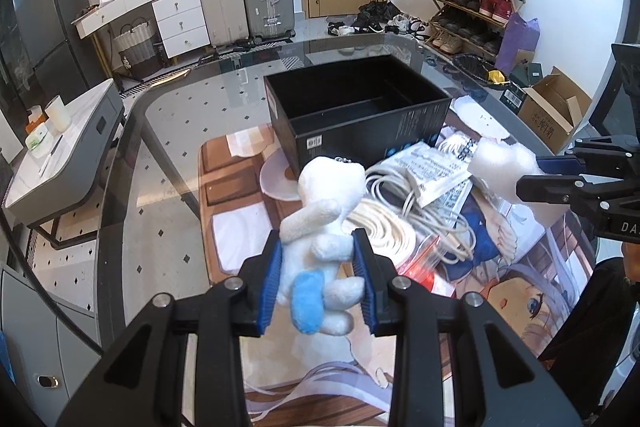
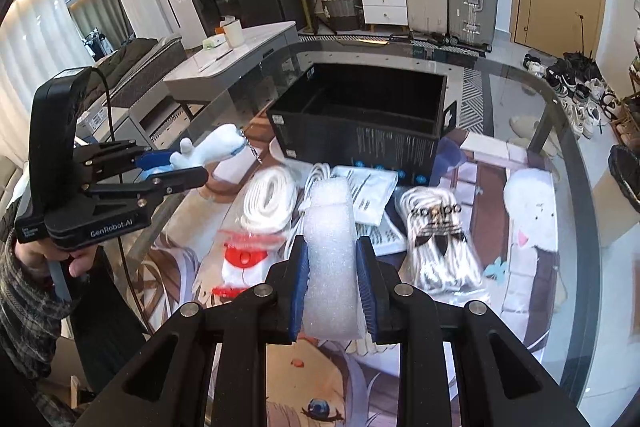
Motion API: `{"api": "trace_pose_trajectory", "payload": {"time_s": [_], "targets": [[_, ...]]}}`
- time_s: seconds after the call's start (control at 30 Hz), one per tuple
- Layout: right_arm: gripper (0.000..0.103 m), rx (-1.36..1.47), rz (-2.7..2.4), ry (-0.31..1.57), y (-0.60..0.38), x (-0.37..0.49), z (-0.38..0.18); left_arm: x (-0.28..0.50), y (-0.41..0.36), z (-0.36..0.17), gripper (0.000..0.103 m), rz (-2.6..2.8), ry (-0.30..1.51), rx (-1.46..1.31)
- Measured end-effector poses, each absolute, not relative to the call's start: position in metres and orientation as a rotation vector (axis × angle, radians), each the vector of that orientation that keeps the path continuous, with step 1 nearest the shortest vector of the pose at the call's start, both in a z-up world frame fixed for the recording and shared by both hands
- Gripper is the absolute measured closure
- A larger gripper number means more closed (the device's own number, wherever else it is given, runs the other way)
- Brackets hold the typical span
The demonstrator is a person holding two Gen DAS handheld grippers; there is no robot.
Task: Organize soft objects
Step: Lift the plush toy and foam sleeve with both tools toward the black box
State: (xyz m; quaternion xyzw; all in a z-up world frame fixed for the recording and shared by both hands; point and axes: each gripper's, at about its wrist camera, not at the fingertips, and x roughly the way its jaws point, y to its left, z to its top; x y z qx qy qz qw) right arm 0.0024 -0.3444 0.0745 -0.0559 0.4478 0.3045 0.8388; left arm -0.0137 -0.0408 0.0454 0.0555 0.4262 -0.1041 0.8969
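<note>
My left gripper is shut on a white plush toy with a blue patch and holds it above the mat. The toy also shows in the right wrist view, at the left. My right gripper is shut on a white foam block and holds it above the mat. The foam also shows in the left wrist view, at the right. An open black box stands beyond both grippers; it also shows in the right wrist view and looks empty.
On the printed mat lie coiled white cables, a bagged cable bundle, a red-and-white packet and papers. The glass table edge curves left. Suitcases, drawers and shoe rack stand behind.
</note>
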Motion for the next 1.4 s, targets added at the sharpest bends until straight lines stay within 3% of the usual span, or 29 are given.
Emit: {"api": "trace_pose_trajectory", "payload": {"time_s": [1.4], "targets": [[0.079,-0.109,0.61,0.916,-0.325,0.105,0.118,0.08,-0.052,0.085,0.071,-0.219,0.863,0.096]]}}
